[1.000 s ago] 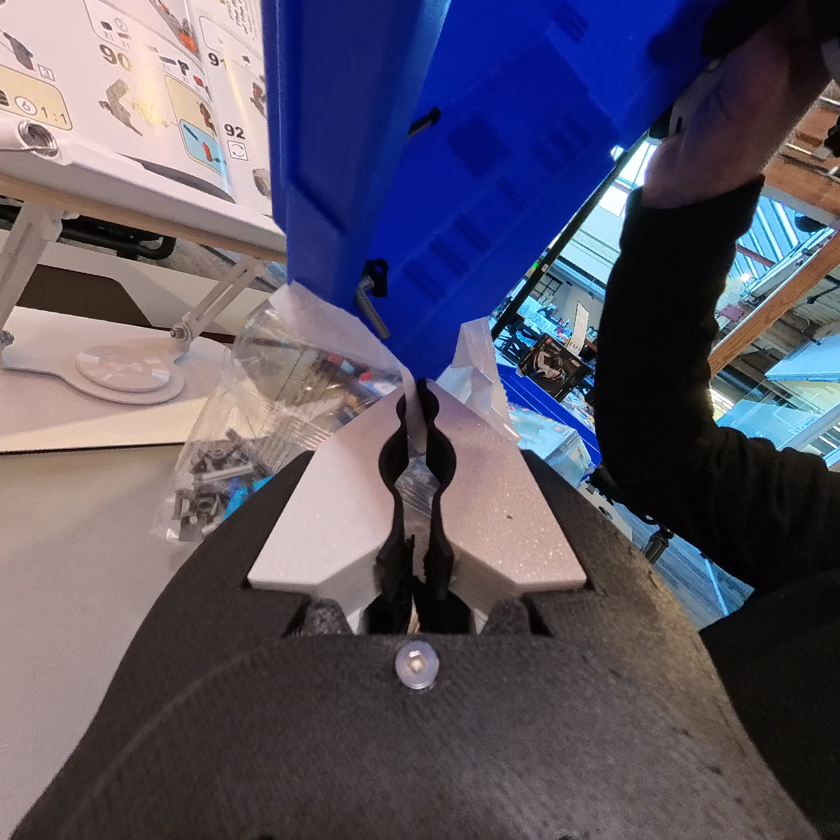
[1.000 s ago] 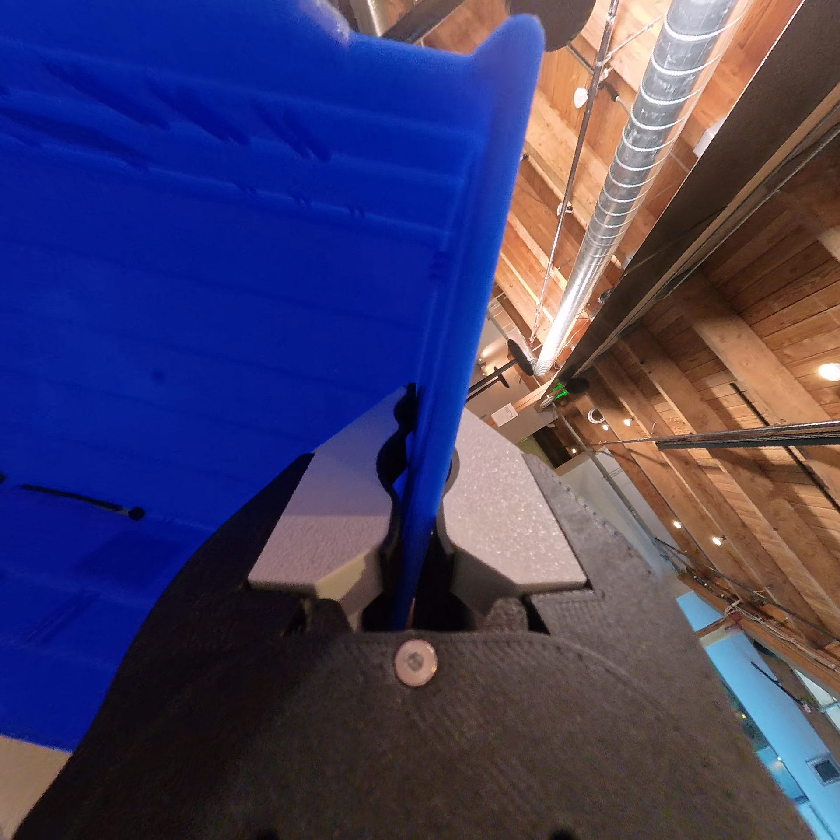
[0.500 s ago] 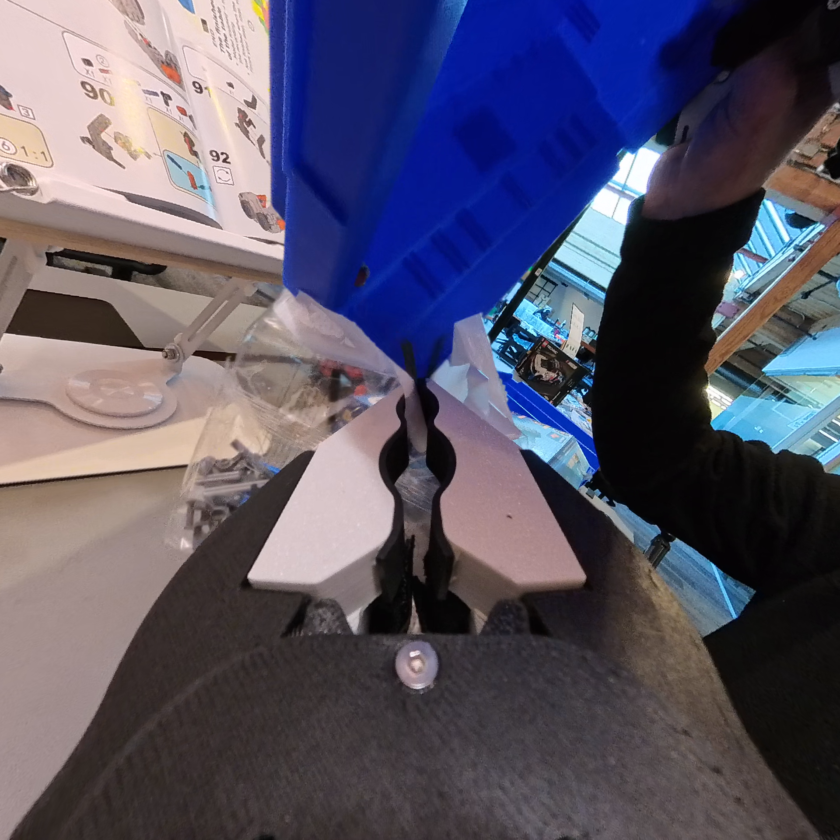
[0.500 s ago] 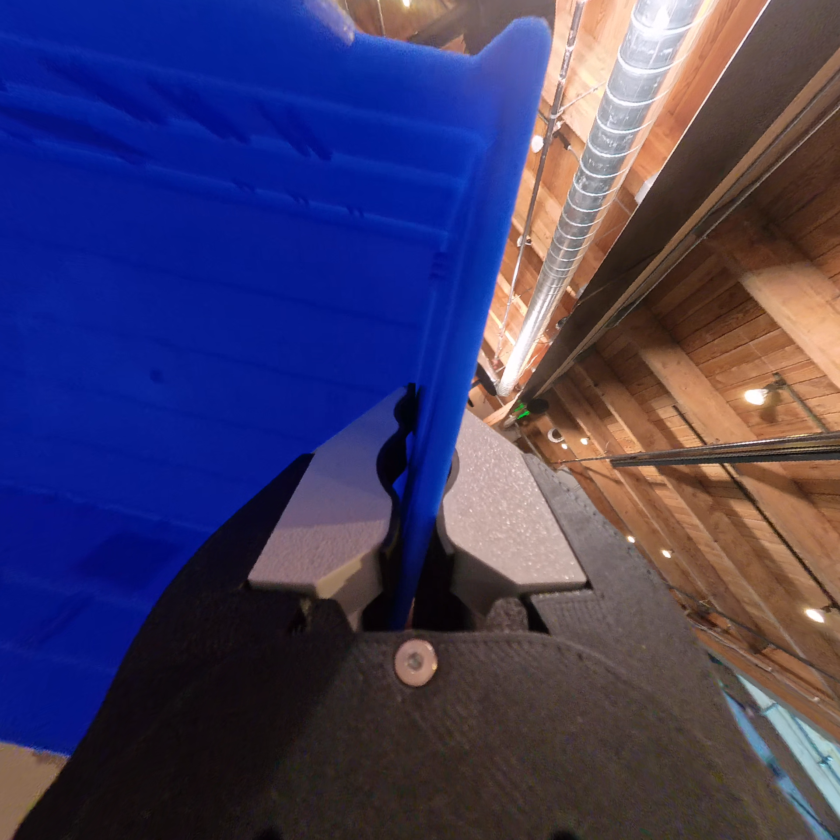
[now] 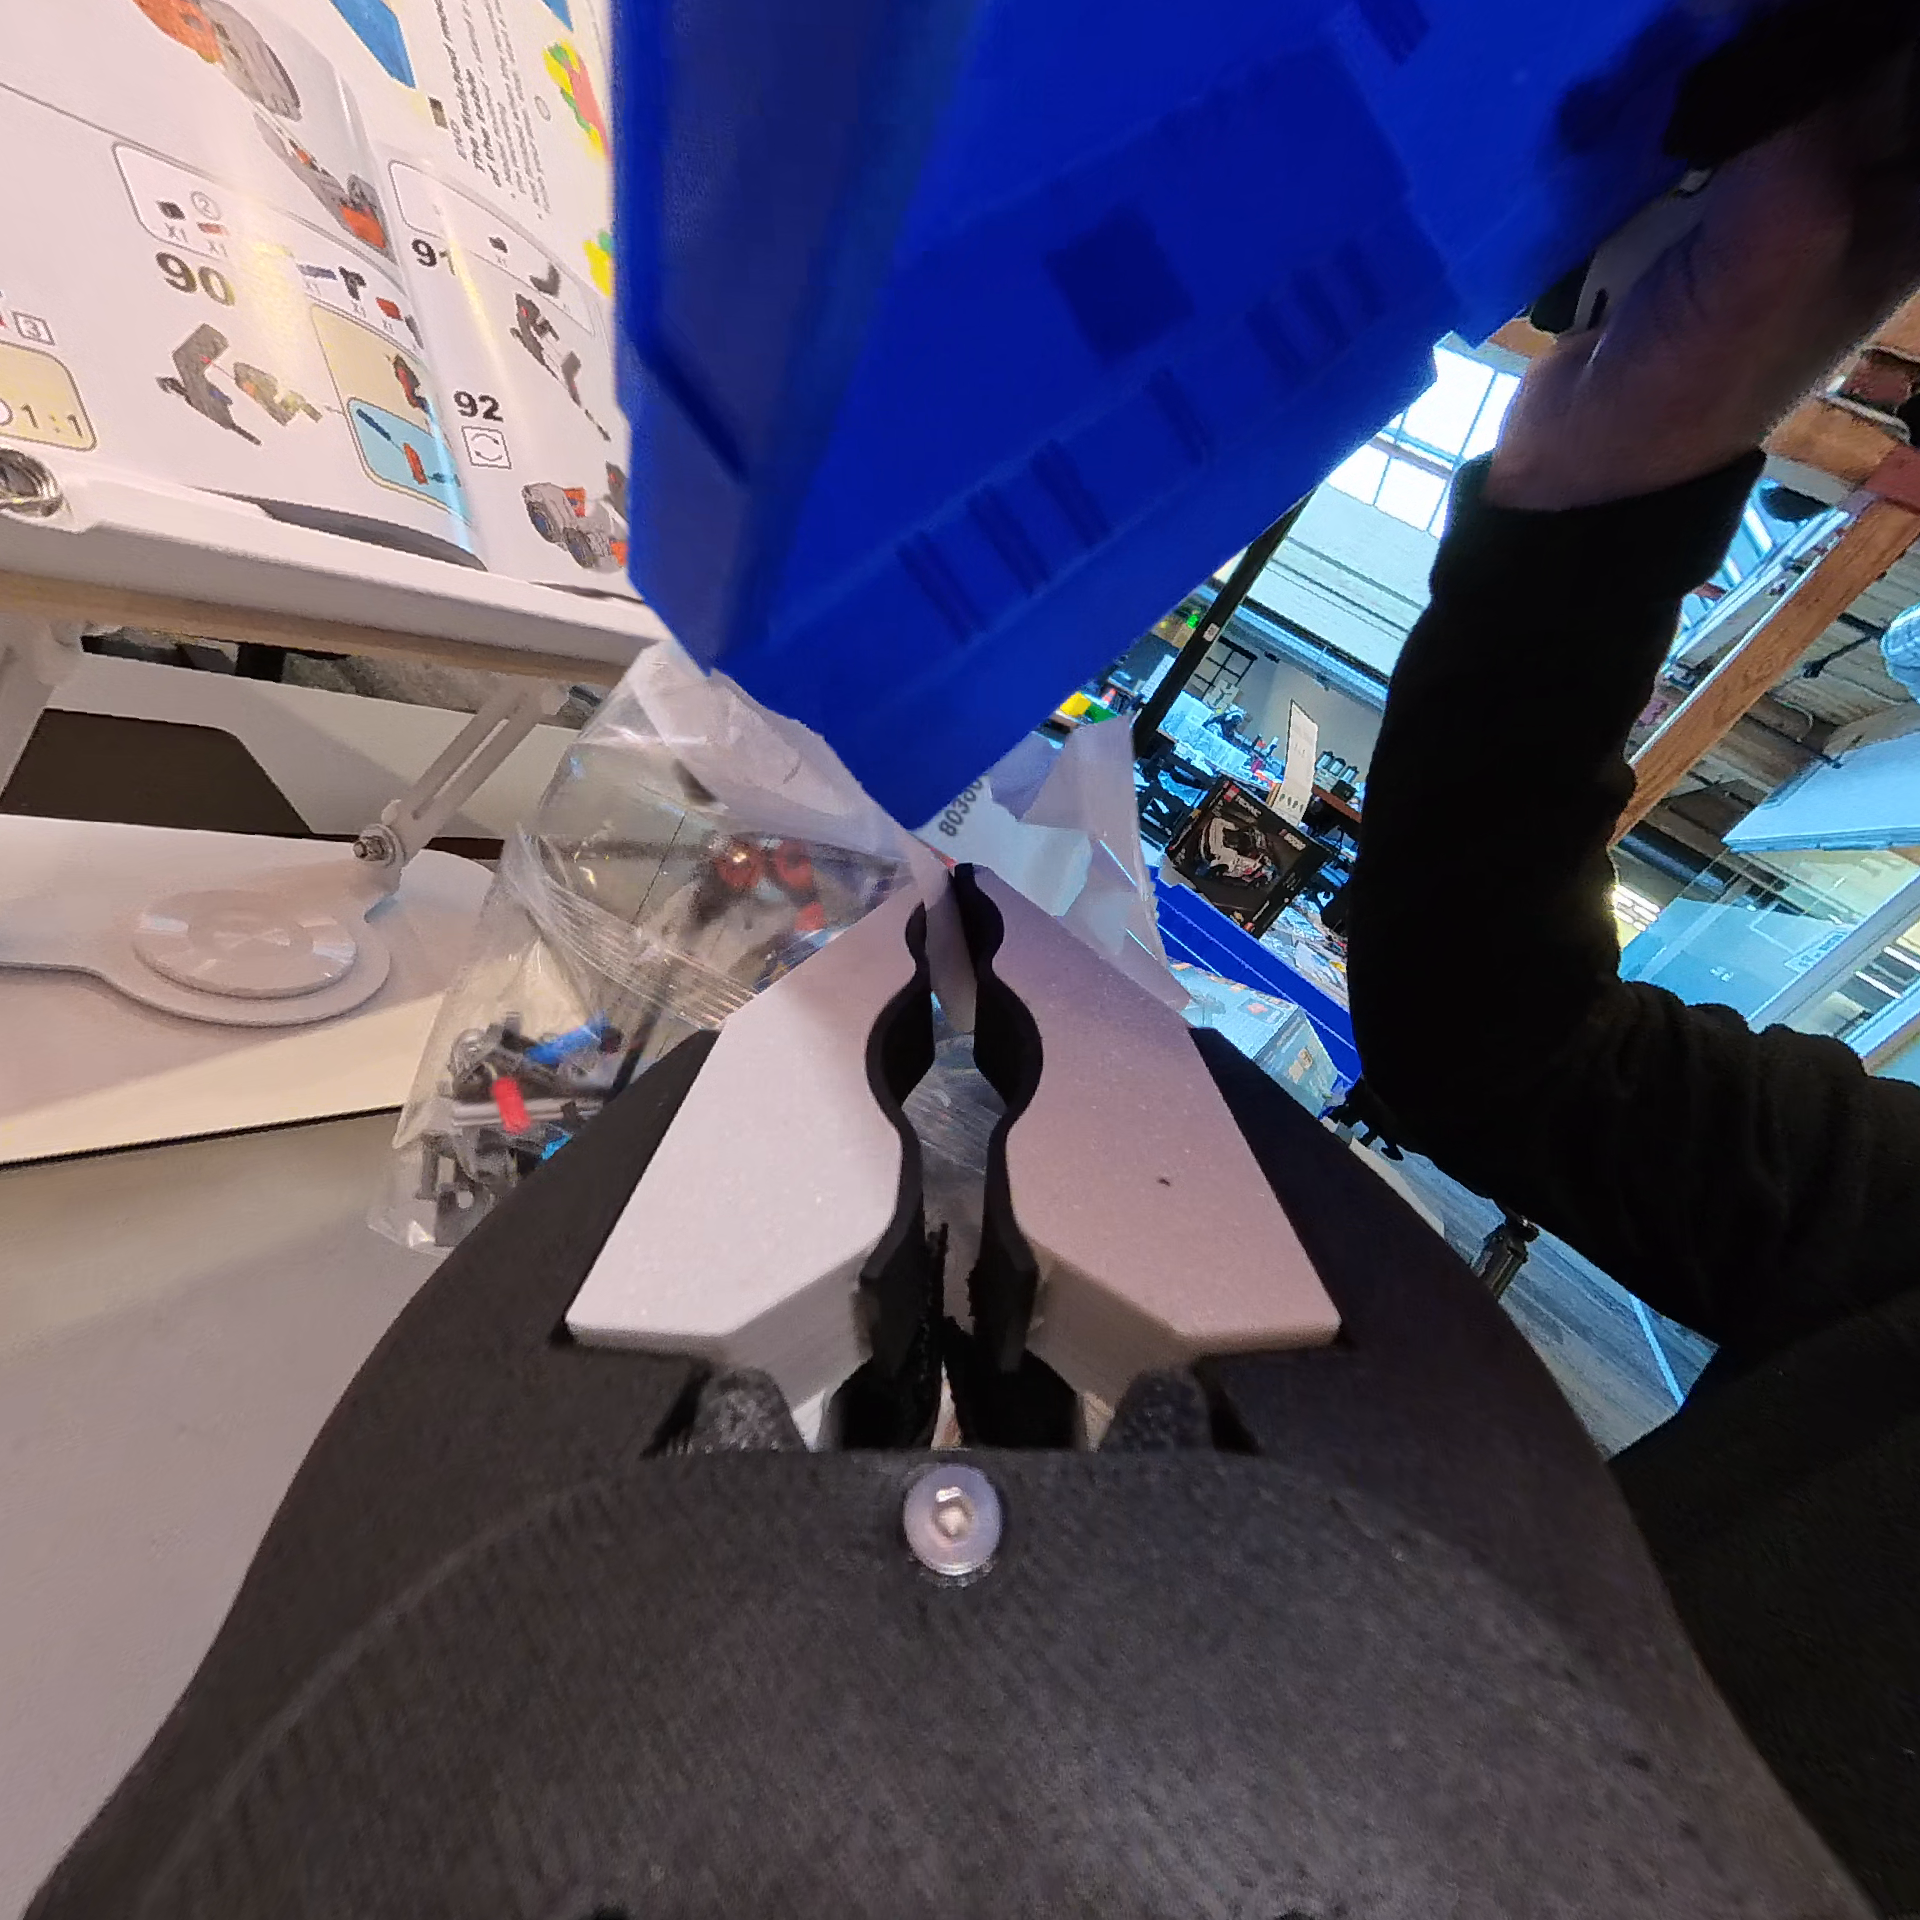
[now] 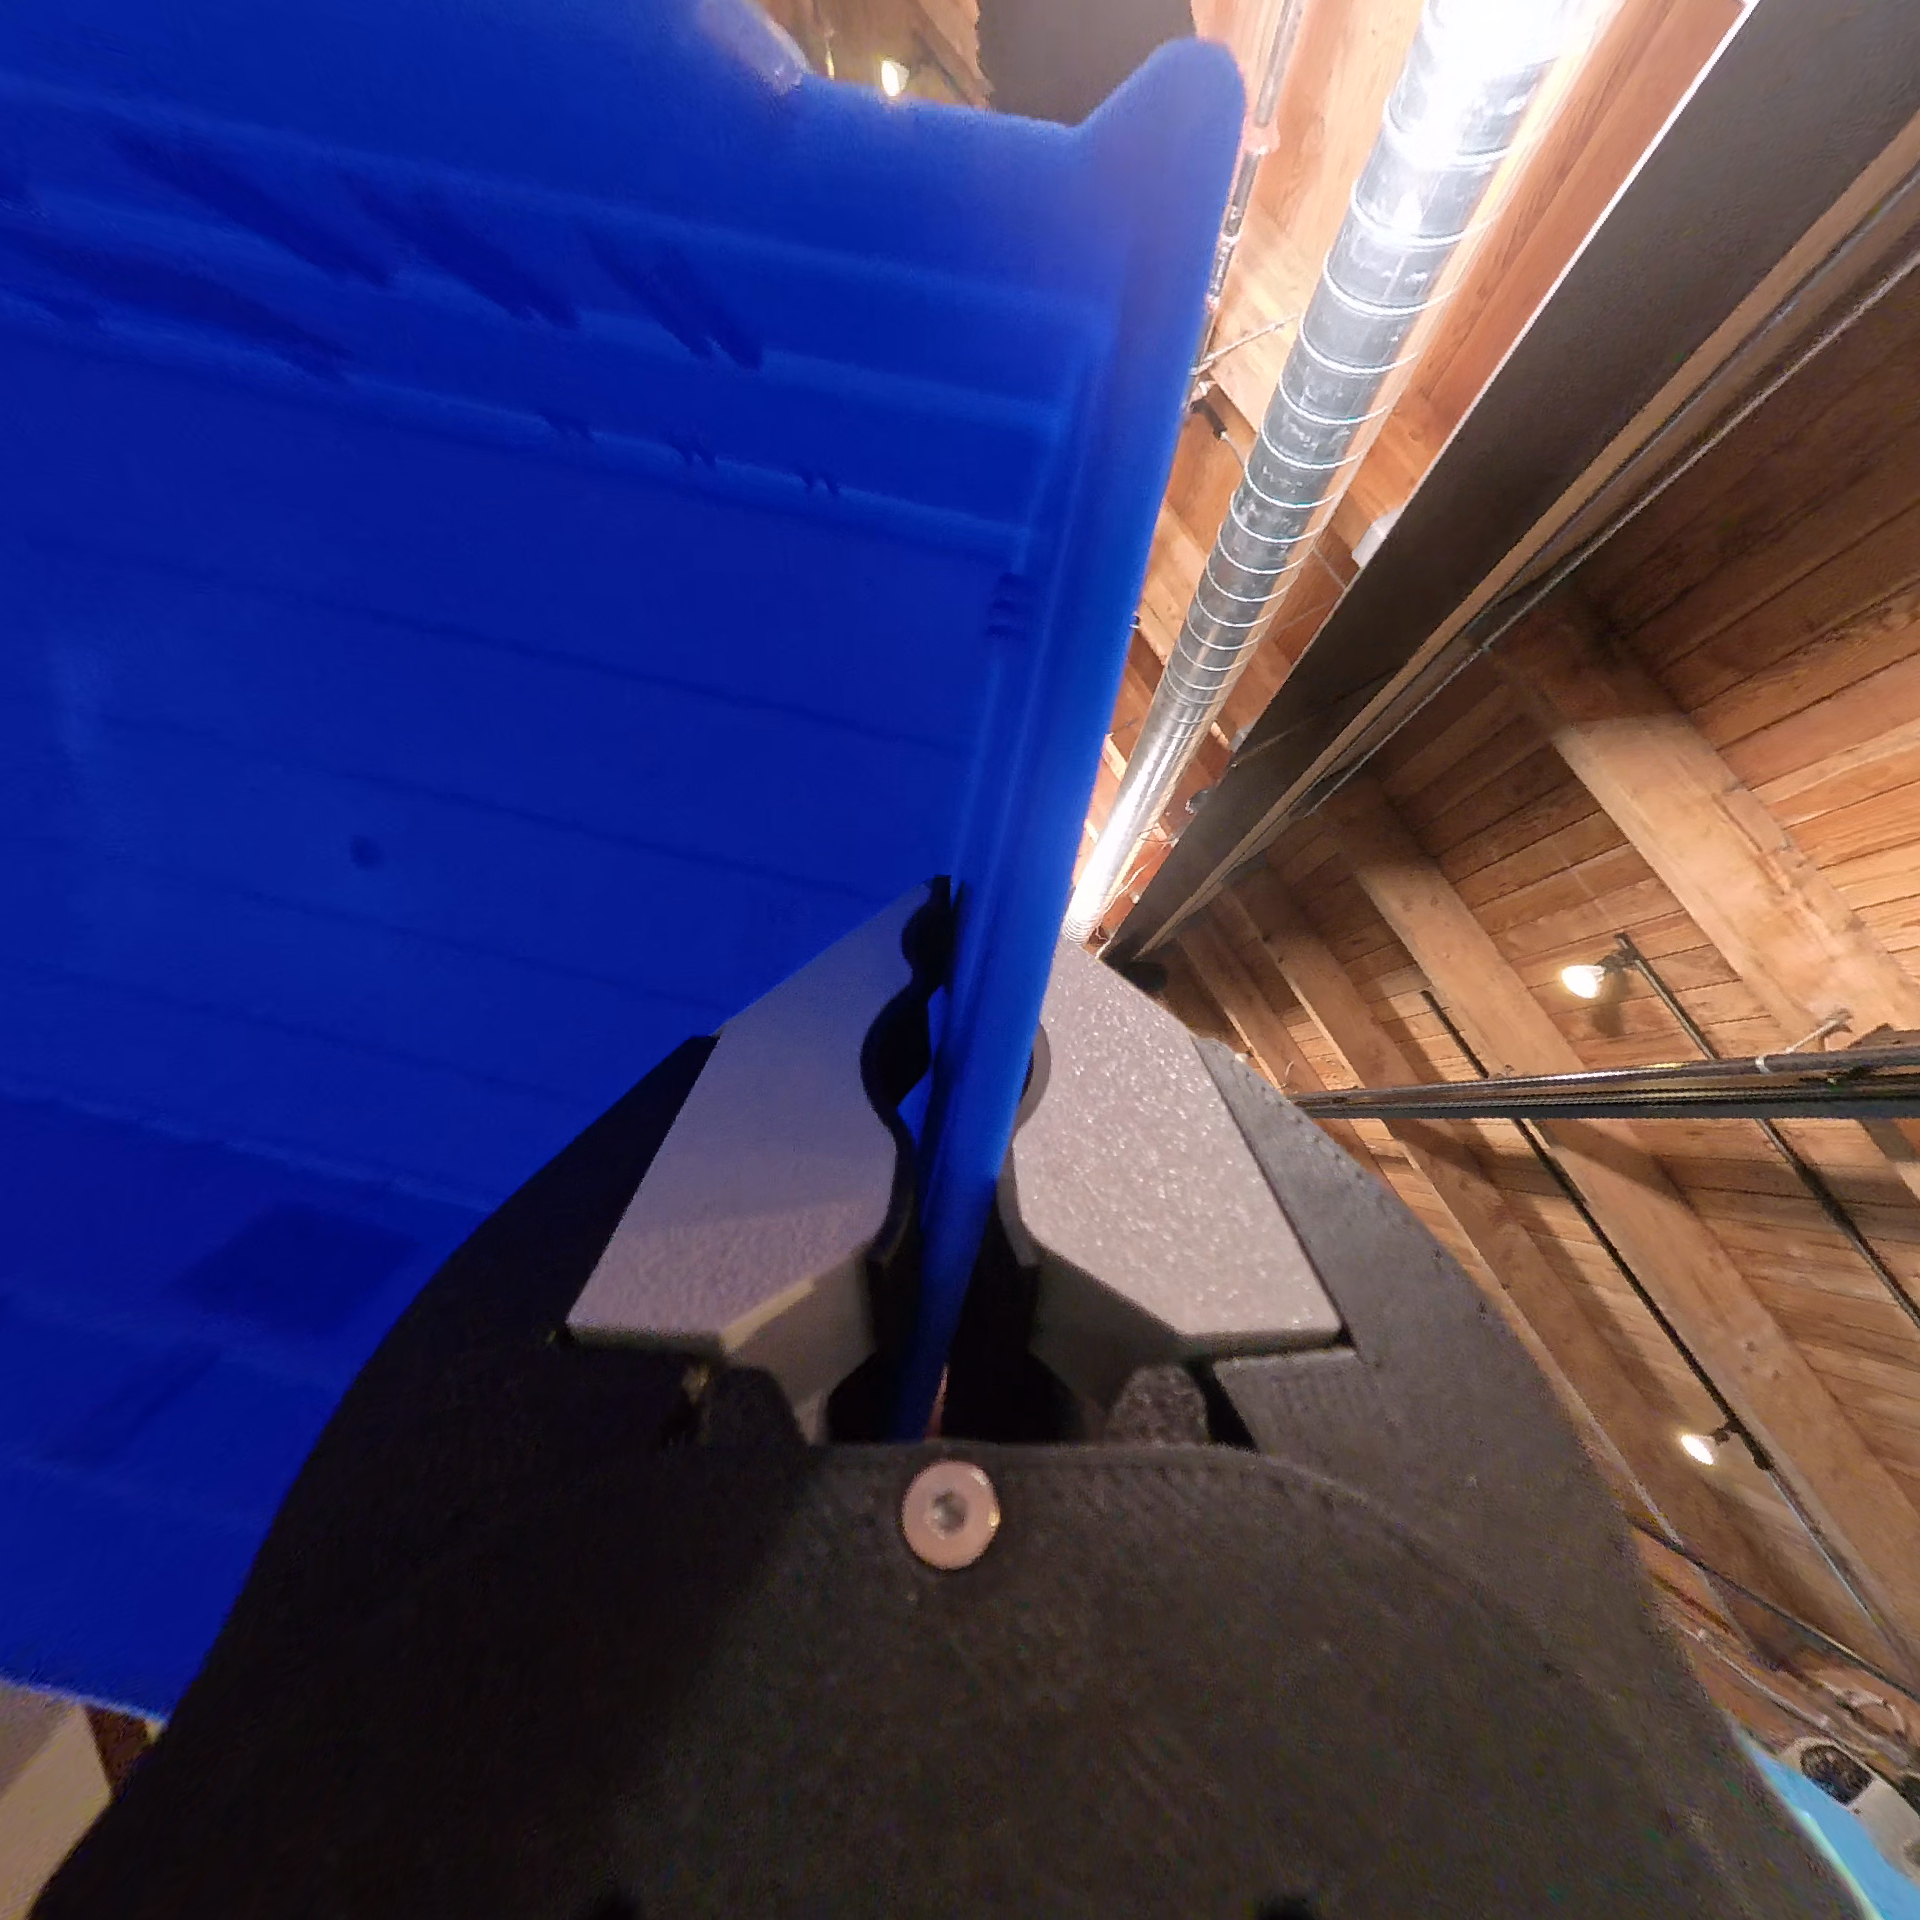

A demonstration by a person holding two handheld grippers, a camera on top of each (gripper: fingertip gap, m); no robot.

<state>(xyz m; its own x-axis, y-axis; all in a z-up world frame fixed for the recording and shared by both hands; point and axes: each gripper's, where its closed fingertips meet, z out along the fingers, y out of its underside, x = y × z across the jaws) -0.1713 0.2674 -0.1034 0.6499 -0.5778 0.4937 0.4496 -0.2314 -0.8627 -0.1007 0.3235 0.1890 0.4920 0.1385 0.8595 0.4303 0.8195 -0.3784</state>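
My left gripper (image 5: 954, 894) is shut on the top edge of a clear plastic bag (image 5: 644, 935) that holds several small grey, red and blue toy parts; the bag hangs to the left over the grey table (image 5: 156, 1403). A blue plastic bin (image 5: 1039, 312) is tipped in the air right above the bag. My right gripper (image 6: 987, 935) is shut on the rim of that blue bin (image 6: 520, 623) and holds it up, pointing toward the ceiling. A hand and black sleeve (image 5: 1558, 831) show at the right of the left wrist view.
An open instruction booklet (image 5: 312, 291) lies on a white stand (image 5: 260, 935) at the back left. Boxes and blue bins (image 5: 1247, 935) stand farther off behind the bag. A wooden ceiling with a silver duct (image 6: 1299, 468) fills the right wrist view. The grippers' ends are close to 30 cm from one another.
The blue bin has risen and tilted further, away from the left gripper's tips. The small dark parts seen on the bin earlier are gone. Both grips are unchanged.
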